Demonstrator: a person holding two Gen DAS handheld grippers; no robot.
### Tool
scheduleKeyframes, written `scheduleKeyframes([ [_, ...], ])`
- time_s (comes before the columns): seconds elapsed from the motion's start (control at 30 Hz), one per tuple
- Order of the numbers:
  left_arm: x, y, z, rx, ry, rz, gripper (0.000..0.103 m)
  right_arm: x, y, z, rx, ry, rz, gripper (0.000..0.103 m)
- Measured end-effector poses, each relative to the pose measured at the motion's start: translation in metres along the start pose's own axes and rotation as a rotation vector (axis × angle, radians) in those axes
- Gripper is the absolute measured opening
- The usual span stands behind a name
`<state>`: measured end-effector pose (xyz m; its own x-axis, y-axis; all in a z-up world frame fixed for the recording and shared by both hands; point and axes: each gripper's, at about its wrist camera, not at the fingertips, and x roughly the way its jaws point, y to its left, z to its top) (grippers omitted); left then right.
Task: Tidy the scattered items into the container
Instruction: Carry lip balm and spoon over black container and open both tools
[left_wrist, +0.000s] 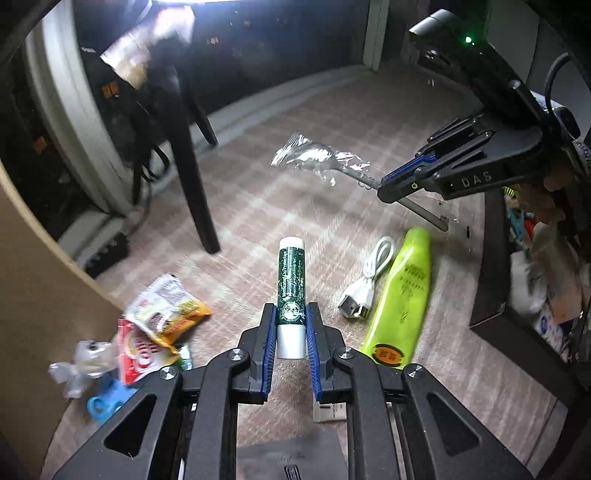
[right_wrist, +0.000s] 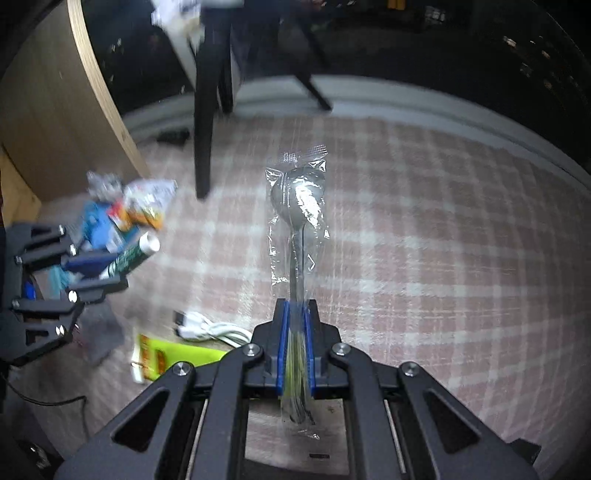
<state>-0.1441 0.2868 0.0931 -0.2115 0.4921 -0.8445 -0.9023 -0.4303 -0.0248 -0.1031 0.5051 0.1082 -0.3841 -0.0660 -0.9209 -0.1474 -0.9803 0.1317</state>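
Two items are held at this moment, one per hand. Left tongs (left_wrist: 291, 325) are clamped on a lip balm (left_wrist: 291, 295) low on its green barrel, the tube pointing forward above the checked floor mat (left_wrist: 332, 122). Right tongs (left_wrist: 397, 184) are clamped on the handle of a wrapped spoon (right_wrist: 297, 210), bowl end forward, the clear sleeve loose around it. Judgement on handling: the balm is light, stiff and smooth-sided, so a mid-barrel hold should resist twisting; the spoon is rigid metal, but its film is slick and may let it slide between the pads, so the grip belongs on the handle, as it is. On the mat, still loose, lie a white cable (left_wrist: 365, 280) just beside a green bottle (left_wrist: 400, 302), and a cluster of snack packets (left_wrist: 162, 314) with a blue object (left_wrist: 107, 402) near the wooden panel (left_wrist: 40, 288). A dark-walled box (left_wrist: 495, 280) at the right edge, already holding assorted things, is probably the container; most of it is cut off. Motion blur obscures the packet cluster, and the blue object cannot be identified. The spoon's handle end is hidden inside the right tongs.
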Motion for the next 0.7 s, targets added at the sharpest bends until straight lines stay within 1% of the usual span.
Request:
scheduleKeyframes([
  [0.1, -0.024, -0.003, 0.001, -0.015, -0.034, 0.007, 0.014, -0.024, 0.010, -0.002, 0.029, -0.043, 0.030, 0.008],
  [0.2, -0.046, -0.008, 0.002, -0.014, -0.073, 0.013, 0.015, -0.042, 0.023, -0.008, 0.042, -0.088, 0.033, 0.008],
  [0.37, -0.087, -0.030, 0.005, -0.002, -0.139, 0.000, 0.015, -0.102, 0.027, -0.034, 0.095, -0.154, 0.063, 0.008],
  [0.5, -0.119, -0.061, 0.005, 0.043, -0.193, -0.025, 0.014, -0.156, 0.027, -0.066, 0.142, -0.225, 0.041, 0.008],
  [0.57, -0.129, -0.074, 0.005, 0.060, -0.208, -0.045, 0.015, -0.176, 0.025, -0.079, 0.166, -0.250, 0.028, 0.008],
  [0.7, -0.148, -0.113, 0.003, 0.104, -0.239, -0.089, 0.015, -0.215, 0.017, -0.127, 0.244, -0.311, -0.029, 0.008],
])
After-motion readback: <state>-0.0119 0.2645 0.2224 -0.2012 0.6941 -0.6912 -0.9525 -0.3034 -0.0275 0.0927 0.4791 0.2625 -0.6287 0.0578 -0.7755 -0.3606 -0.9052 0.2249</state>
